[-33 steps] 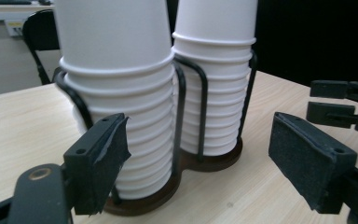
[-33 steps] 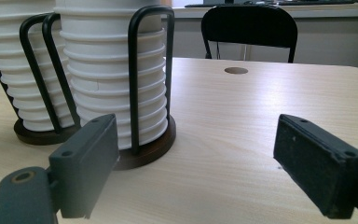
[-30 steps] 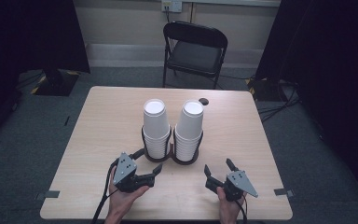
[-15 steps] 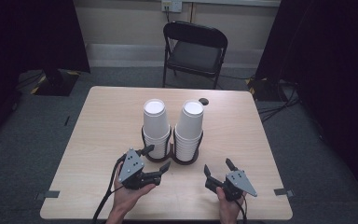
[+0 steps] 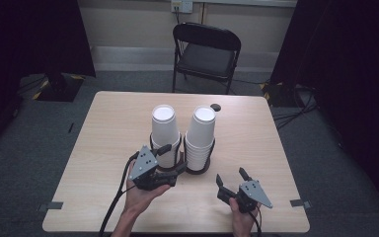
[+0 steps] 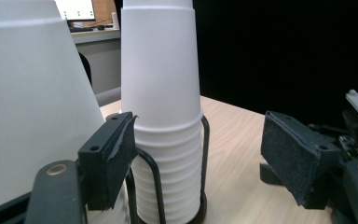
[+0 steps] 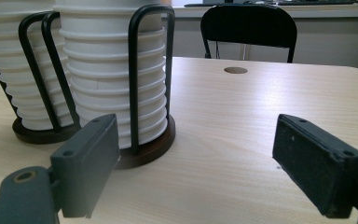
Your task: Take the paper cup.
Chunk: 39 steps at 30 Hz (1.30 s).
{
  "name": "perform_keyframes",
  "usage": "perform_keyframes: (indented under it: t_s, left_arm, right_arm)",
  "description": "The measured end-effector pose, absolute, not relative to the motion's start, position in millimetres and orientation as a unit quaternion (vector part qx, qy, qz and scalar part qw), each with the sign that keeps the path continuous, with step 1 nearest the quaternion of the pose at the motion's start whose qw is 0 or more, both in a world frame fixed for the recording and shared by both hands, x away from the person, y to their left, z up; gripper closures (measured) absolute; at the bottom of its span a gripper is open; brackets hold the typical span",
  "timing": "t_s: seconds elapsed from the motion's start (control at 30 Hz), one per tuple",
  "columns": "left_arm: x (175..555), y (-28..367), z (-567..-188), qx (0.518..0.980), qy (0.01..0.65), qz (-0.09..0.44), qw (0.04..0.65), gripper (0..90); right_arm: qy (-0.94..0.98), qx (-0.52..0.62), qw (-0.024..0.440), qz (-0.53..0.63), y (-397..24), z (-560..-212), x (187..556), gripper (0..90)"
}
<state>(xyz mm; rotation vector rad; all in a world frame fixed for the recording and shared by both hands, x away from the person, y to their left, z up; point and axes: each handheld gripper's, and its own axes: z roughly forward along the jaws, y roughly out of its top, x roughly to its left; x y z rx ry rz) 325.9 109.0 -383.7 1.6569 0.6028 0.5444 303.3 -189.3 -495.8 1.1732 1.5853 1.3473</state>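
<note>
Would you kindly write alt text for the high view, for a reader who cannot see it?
A person's two hands hold open grippers at the near edge of a light wooden table; the left gripper reaches the left stack of white cups, and the right gripper sits apart from the right stack. Both stacks stand in dark wire holders, with a black folding chair beyond.

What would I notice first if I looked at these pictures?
Two tall stacks of white paper cups, the left stack and the right stack, stand side by side in round black wire holders in the middle of the pale wooden table. Near the front edge, a person's hands hold two black grippers: the left gripper reaches open around the base of the left stack, and the right gripper sits open, apart from the cups.
</note>
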Motion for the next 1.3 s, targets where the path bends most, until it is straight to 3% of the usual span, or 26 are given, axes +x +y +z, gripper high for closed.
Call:
perform_keyframes:
  t_s: [0.77, 1.3]
  left_arm:
    - [351.3, 84.4, -347.3, 0.718, 0.239, 0.221, 0.615, 24.7]
    - [373.3, 65.9, -321.2, 0.722, 0.235, 0.229, 0.610, 15.5]
  right_arm:
    - [0.619, 0.457, 0.365, 0.523, -189.5, -495.6, 303.7, 14.8]
    - [0.620, 0.459, 0.363, 0.523, -189.5, -495.5, 304.4, 15.4]
